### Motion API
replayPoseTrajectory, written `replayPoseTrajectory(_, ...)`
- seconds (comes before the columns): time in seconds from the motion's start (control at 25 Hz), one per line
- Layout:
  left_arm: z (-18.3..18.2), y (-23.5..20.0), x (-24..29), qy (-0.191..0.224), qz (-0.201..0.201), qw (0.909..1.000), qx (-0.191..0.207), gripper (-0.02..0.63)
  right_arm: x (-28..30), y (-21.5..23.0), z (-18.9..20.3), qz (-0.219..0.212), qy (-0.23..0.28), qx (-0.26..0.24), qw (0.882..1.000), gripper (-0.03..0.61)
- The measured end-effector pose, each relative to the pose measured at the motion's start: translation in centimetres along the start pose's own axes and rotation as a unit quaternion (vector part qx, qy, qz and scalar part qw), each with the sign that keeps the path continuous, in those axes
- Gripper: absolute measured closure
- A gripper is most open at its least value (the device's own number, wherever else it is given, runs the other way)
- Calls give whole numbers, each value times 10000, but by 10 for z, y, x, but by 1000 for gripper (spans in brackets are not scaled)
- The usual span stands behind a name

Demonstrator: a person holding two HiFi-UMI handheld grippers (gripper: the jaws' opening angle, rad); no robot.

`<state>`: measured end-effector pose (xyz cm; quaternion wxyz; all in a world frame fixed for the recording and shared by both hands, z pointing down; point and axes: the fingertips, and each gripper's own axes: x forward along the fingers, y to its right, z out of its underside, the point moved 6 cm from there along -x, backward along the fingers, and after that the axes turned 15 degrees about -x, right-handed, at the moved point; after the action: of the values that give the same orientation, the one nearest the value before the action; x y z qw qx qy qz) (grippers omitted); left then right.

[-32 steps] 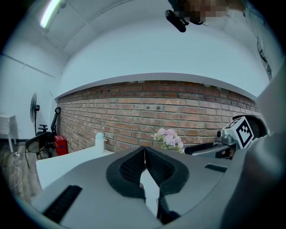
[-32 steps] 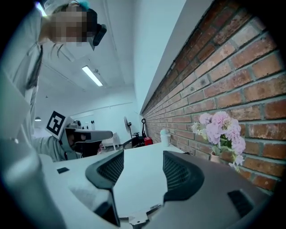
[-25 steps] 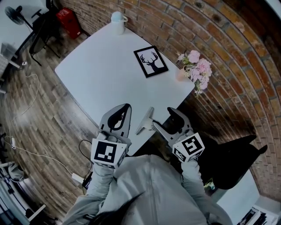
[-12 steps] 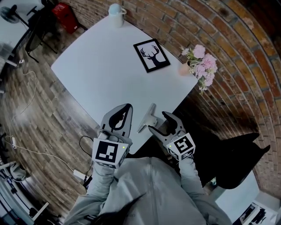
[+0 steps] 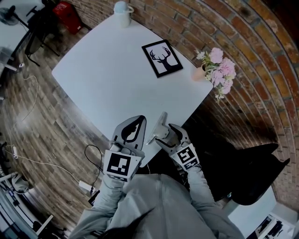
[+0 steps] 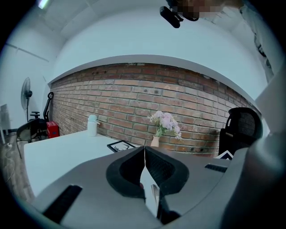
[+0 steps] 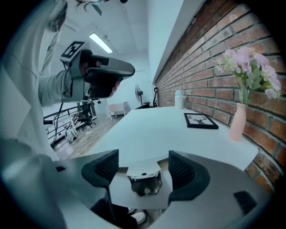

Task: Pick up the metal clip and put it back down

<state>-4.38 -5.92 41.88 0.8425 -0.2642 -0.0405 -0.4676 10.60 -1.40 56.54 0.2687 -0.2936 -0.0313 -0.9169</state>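
The metal clip (image 5: 160, 122) lies at the near edge of the white table (image 5: 107, 74), its shiny end sticking out over the edge. My right gripper (image 5: 165, 134) is open, one finger on each side of the clip. Its jaws have just been opening. The right gripper view shows the clip (image 7: 144, 180) between the pads of the right gripper (image 7: 143, 164), with a gap on both sides. My left gripper (image 5: 134, 122) is shut, empty, and hangs over the table edge just left of the clip. In the left gripper view the left gripper (image 6: 144, 154) has its pads touching.
A framed deer picture (image 5: 161, 57) lies mid-table. A vase of pink flowers (image 5: 216, 72) stands at the right corner and a white bottle (image 5: 122, 13) at the far corner. A black chair (image 5: 254, 165) is at the right. Cables (image 5: 28, 158) run over the wooden floor.
My right gripper has come down and to the left, from beside the clip to astride it, and its jaws have widened. The left gripper has sunk slightly. The clip has not moved.
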Motion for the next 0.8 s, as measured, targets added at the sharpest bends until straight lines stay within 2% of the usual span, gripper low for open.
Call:
replayPoseTrajectory(0.12,5,-1,4,-83,21,10000,-7,586,13,-3,13,-188,-158,-20,9997,250)
replayPoseTrajectory(0.28,8,-2,7,-119,44,9999,-36,586,22,-3,25,-305,-382,-297,9984,252)
replayPoseTrajectory(0.64,12,-5,11,-195,45,9998,-29,586,31,-2,24,-743,-907,-1135,9866,256)
replayPoseTrajectory(0.8,12,-5,13,-182,26,9998,-50,586,34,-2,28,-838,-1003,-1193,9842,265)
